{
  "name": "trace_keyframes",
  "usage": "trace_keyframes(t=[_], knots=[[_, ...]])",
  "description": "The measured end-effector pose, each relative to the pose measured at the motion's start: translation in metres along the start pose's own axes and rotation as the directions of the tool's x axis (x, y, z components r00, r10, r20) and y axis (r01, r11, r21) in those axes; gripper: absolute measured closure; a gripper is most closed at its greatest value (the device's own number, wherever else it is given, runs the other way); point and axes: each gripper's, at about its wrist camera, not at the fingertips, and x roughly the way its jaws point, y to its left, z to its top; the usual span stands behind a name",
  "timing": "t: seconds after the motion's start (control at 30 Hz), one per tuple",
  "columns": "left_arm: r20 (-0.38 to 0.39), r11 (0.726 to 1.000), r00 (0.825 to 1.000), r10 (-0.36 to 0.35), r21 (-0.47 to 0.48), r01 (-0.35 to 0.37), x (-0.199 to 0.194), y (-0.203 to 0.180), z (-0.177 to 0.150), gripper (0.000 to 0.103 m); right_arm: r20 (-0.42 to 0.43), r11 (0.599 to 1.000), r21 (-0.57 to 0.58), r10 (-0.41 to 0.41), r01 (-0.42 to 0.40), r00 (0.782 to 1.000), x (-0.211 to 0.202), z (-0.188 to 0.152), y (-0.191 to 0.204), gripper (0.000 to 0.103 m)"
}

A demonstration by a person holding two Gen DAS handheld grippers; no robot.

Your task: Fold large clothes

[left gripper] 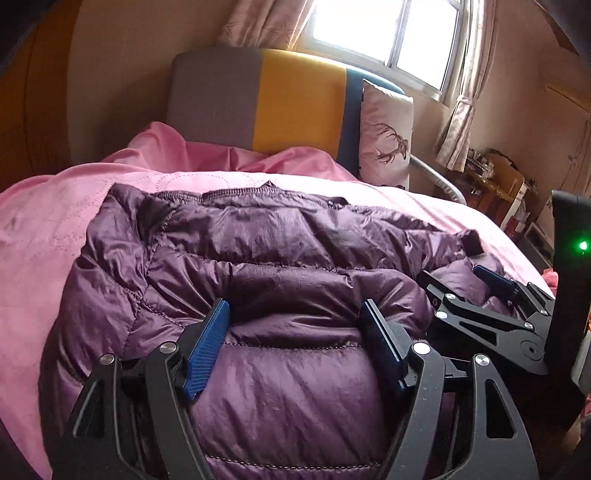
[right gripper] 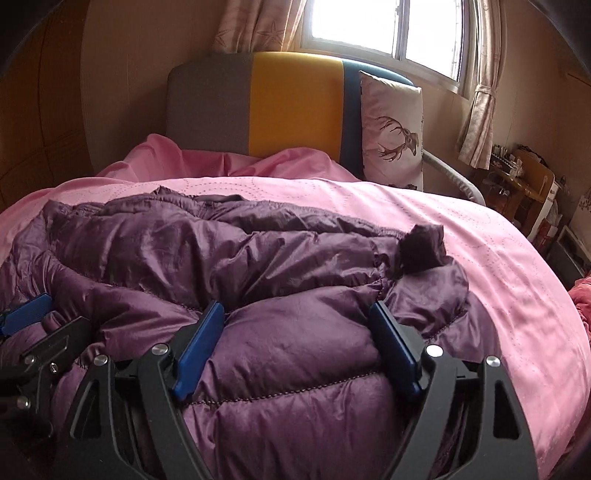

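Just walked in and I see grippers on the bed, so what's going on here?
A person with two handheld grippers is folding a purple down jacket on the pink bedspread. The left gripper and right gripper sit side by side at its near edge, both open, jacket padding bulging between their fingers. Neither is clamped.

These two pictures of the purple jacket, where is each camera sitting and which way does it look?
Left wrist: on the left gripper, looking along its open fingers over the purple jacket toward the headboard; the right gripper shows at its right.
Right wrist: on the right gripper, same direction; the left gripper's pad shows lower left.
Shared: jacket, pink bedspread, deer pillow, window.
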Motion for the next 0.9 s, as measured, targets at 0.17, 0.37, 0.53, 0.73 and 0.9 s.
trace_keyframes(t=[0.17,0.37,0.53,0.73,0.9], knots=[[-0.026,1.0,1.0,0.002,-0.016,-0.002,0.015,0.004,-0.011,0.031,-0.023,1.0,-0.021,-0.022,0.021,0.999,0.013,-0.008,0.006,0.022],[-0.063,1.0,0.998,0.0,-0.028,-0.002,0.027,0.005,-0.014,0.031,-0.106,1.0,0.005,0.02,-0.02,0.994,0.034,-0.009,0.001,0.022],[-0.077,0.999,0.997,-0.005,-0.036,0.002,0.029,0.009,-0.015,0.031,-0.115,0.999,0.016,0.032,-0.03,0.993,0.034,-0.01,-0.001,0.022],[-0.054,0.994,0.996,-0.078,-0.075,0.073,-0.002,0.02,-0.003,0.031,-0.107,0.997,0.017,0.073,-0.072,0.992,0.012,-0.003,-0.012,0.016],[0.046,0.989,0.998,-0.042,-0.141,0.048,-0.05,0.056,0.002,0.028,-0.026,0.996,-0.01,0.092,-0.092,0.995,-0.04,-0.012,-0.016,0.011]])
